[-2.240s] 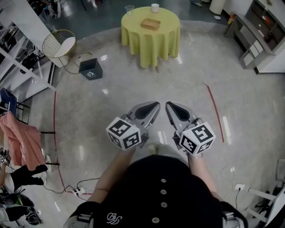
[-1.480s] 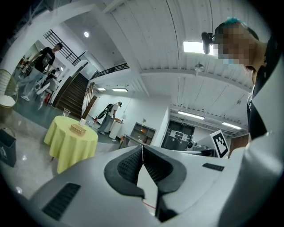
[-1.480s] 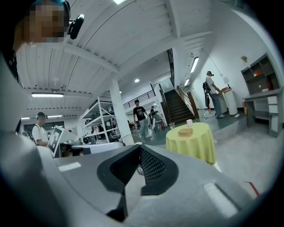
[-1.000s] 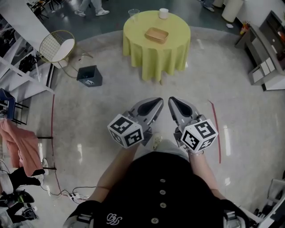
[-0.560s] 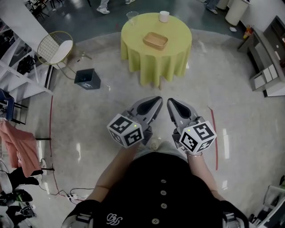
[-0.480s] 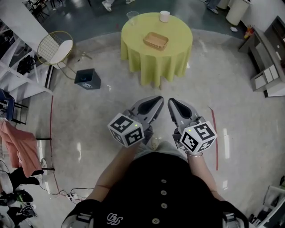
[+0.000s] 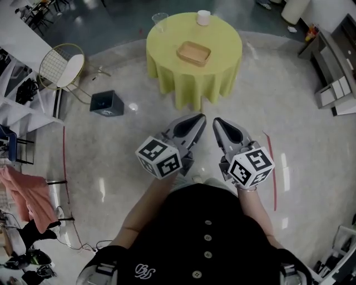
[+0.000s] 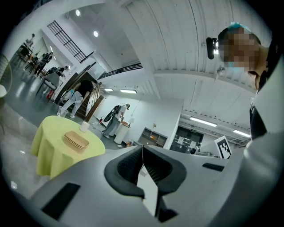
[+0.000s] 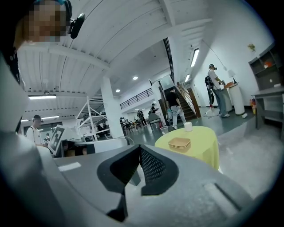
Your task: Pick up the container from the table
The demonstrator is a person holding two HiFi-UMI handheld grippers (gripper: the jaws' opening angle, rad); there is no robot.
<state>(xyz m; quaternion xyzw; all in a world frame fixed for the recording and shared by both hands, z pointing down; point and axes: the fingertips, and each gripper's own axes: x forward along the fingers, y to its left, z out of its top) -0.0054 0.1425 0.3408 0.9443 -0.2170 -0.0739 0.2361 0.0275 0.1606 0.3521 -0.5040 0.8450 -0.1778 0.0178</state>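
Presently, both grippers are held out in front of the person's body, side by side above the pale polished floor and pointing toward the table.

Left gripper: jaws fully together. Its own view shows the two dark pads meeting along a thin seam with nothing between them. Its marker cube sits near the person's forearm.

Right gripper: jaws likewise closed and empty. Its own view shows the pads pressed together at the tip. Its marker cube sits level with the left one.

Container: a shallow tan tray, apparently a stack of like trays, lying on the yellow-green cloth near the middle of the round table. It is well apart from both grippers and touched by neither. Both gripper views also show it on the table ahead, left and right.

Other items on the table: a clear cup at the far left edge and a white cup at the far edge, both apart from the container.

Surroundings: a wire chair and a dark box stand on the floor to the left of the table, a red tape line runs along the floor to the right of the grippers, and a grey shelf unit stands at the right edge.
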